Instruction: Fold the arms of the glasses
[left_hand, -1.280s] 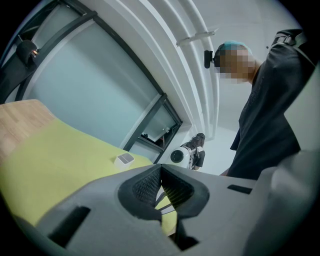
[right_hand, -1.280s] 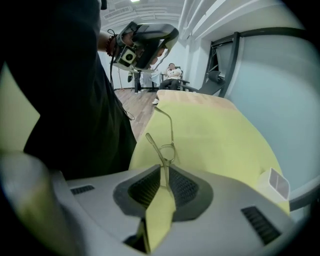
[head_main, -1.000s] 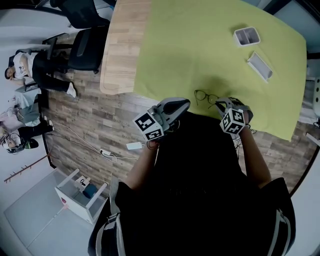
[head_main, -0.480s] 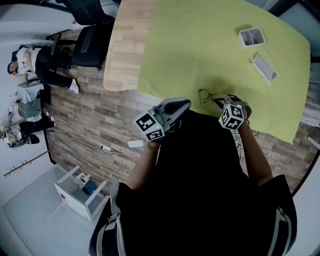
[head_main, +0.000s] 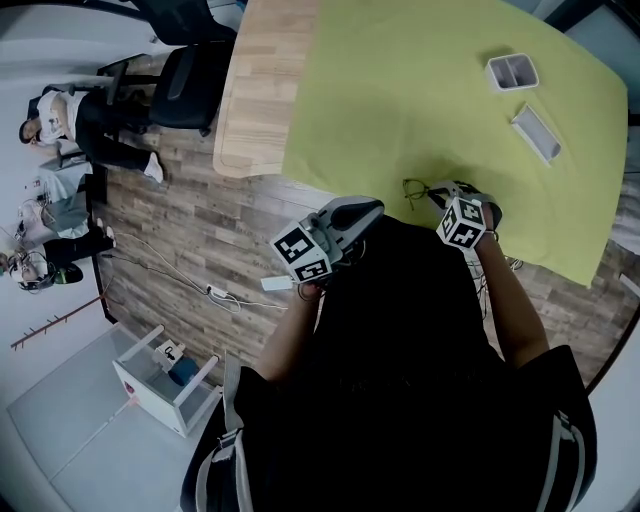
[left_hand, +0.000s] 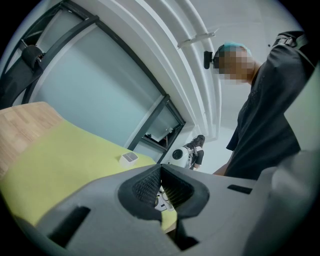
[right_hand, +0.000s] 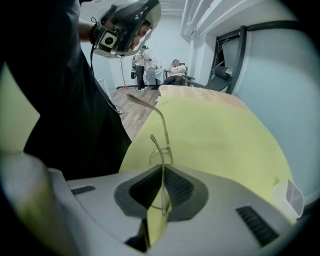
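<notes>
The thin wire-framed glasses (head_main: 418, 190) are at the near edge of the yellow-green cloth (head_main: 420, 90). My right gripper (head_main: 441, 194) is shut on them. In the right gripper view the glasses (right_hand: 161, 145) stand up out of the right gripper (right_hand: 162, 172), with the frame pinched between the pads and one arm (right_hand: 150, 106) stretched away, unfolded. My left gripper (head_main: 345, 215) is off the table to the left, close to the person's body. In its own view the left gripper (left_hand: 161, 170) is shut with nothing held.
A small white tray (head_main: 511, 72) and a flat white piece (head_main: 536, 133) lie at the cloth's far right. Bare wooden tabletop (head_main: 262, 80) shows left of the cloth. An office chair (head_main: 185, 85) and a seated person (head_main: 70, 125) are beyond, on the plank floor.
The right gripper has edged a little forward at the table's edge, with the glasses in it. The left gripper has barely moved.
</notes>
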